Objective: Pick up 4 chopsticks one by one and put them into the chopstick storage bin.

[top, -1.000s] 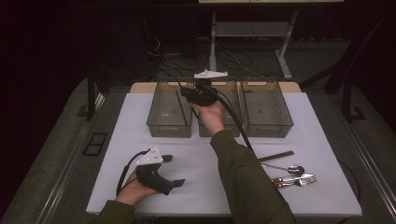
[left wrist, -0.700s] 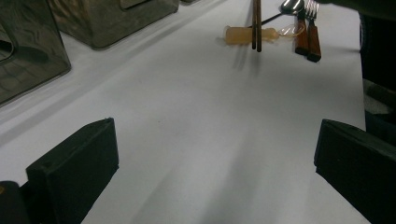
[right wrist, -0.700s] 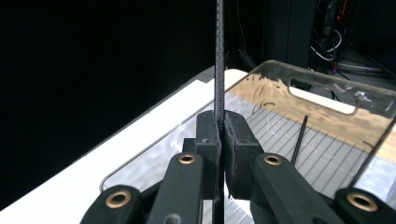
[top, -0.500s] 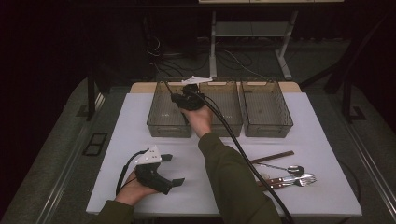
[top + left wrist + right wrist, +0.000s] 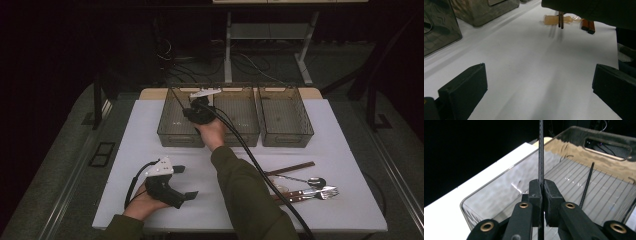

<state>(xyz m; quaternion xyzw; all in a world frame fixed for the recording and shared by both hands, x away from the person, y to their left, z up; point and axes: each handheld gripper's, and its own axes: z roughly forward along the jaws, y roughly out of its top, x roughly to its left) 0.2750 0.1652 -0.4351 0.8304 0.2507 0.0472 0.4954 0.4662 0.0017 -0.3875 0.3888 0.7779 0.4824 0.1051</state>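
Right tool [image 5: 541,195] is clamped tight on a thin black textured chopstick [image 5: 540,150], the stick standing upright between the pads and running past them top and bottom. In the high view the right tool [image 5: 197,112] sits over the right side of the leftmost clear smoked-plastic bin [image 5: 172,131], near the divider with the middle bin [image 5: 239,131]. In the right gripper view a second thin black chopstick [image 5: 587,185] lies inside that bin on its ribbed floor, leaning toward the far wall with the handle slot. The held stick is above the bin interior; can't tell if its lower tip touches the floor.

Left tool [image 5: 181,182] rests low on the white bench [image 5: 345,145] at the near left, jaws wide apart, nothing between them. The left gripper view confirms it: bare bench surface between the two black pads [image 5: 466,87].

Third clear bin [image 5: 285,131] is at the right of the row. Remaining cutlery is on the bench right of the right forearm: a brown wooden chopstick [image 5: 290,168], a metal spoon [image 5: 316,182] and a wood-handled metal fork [image 5: 320,192], close together.
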